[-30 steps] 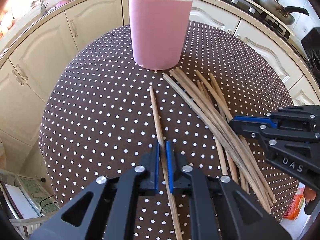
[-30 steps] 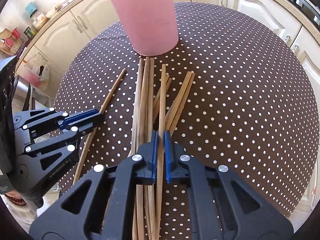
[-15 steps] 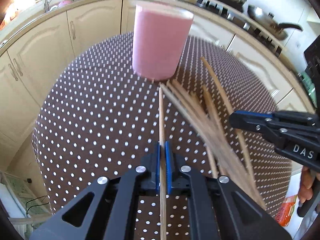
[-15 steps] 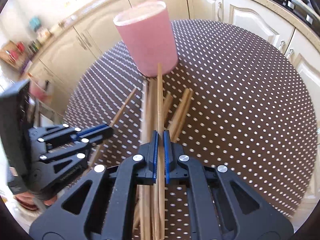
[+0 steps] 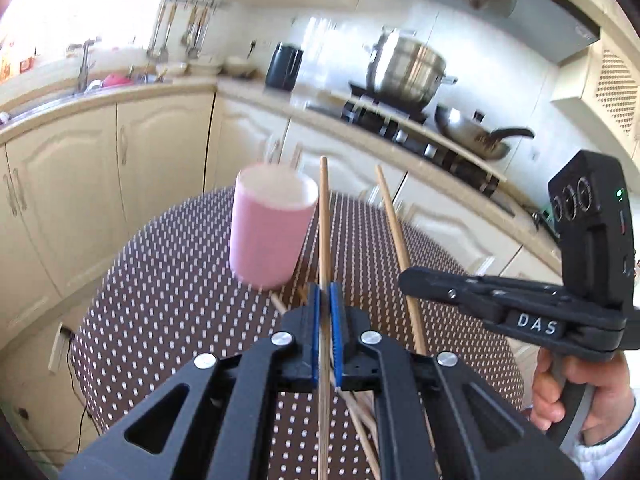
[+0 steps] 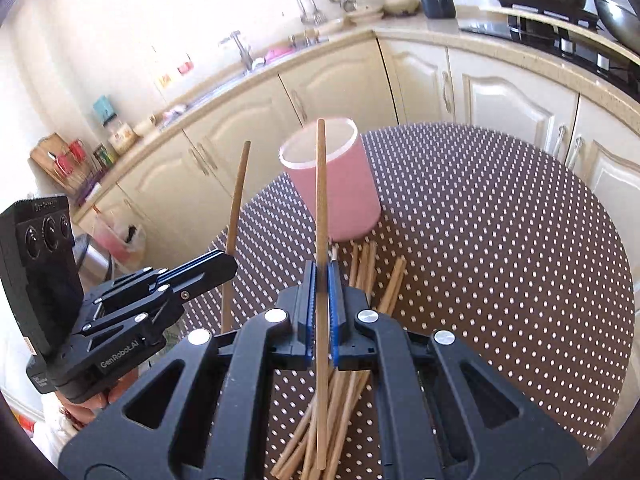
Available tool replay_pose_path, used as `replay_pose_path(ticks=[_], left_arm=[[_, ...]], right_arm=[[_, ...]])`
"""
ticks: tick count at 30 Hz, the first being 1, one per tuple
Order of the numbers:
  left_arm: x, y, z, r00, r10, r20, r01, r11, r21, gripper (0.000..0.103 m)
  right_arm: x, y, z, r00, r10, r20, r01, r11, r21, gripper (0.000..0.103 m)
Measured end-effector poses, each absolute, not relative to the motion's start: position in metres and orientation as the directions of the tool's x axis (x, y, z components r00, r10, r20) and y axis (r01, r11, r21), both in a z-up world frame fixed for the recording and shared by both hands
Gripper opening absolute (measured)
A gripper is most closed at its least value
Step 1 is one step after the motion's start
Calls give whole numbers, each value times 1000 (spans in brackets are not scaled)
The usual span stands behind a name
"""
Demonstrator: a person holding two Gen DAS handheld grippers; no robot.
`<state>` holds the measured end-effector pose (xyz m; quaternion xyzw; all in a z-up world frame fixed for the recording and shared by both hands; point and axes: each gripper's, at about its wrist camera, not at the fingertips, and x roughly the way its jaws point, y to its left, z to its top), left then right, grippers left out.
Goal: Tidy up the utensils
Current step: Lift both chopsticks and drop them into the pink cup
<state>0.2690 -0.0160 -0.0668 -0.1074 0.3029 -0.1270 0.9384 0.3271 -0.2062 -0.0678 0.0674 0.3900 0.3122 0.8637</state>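
My left gripper [image 5: 325, 300] is shut on a wooden chopstick [image 5: 324, 224] that points up past the rim of the pink cup [image 5: 270, 232]. My right gripper [image 6: 322, 280] is shut on a second chopstick [image 6: 321, 184], raised in front of the same pink cup [image 6: 334, 184]. In the left wrist view the right gripper [image 5: 408, 278] shows at the right with its chopstick [image 5: 394, 220]. In the right wrist view the left gripper [image 6: 230, 266] shows at the left with its chopstick [image 6: 236, 200]. Several more chopsticks [image 6: 360, 280] lie loose on the dotted tablecloth [image 6: 500, 240] below both grippers.
The round table [image 5: 168, 300] stands close to cream kitchen cabinets [image 5: 160, 152]. A stove with a steel pot [image 5: 406, 68] and a wok [image 5: 472, 132] lies behind. A person's hand [image 5: 576, 396] grips the right tool's handle.
Both grippers have lifted their chopsticks off the table and tilted upward, so the chopstick tips now stand at the cup's rim height. The pile stays on the cloth.
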Motion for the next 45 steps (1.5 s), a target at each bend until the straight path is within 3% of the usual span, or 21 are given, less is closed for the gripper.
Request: replay_pose_path(ticks=[12, 20, 26, 31, 45], left_arm=[[307, -12, 1, 909, -291, -298, 217, 942, -257, 6], [350, -13, 40, 975, -204, -88, 185, 965, -185, 6], [377, -14, 47, 986, -164, -5, 161, 974, -161, 6], [391, -11, 34, 987, -161, -15, 156, 974, -166, 6], [368, -5, -20, 972, -166, -167, 140, 978, -153, 6]], right_arm=[[348, -191, -8, 688, 610, -392, -528, 792, 307, 6], [398, -176, 18, 761, 613, -214, -540, 781, 314, 6], [423, -171, 22, 785, 607, -125, -549, 775, 313, 6], [436, -165, 13, 785, 606, -126, -554, 779, 292, 6], [404, -168, -25, 773, 598, -214, -547, 798, 252, 6]])
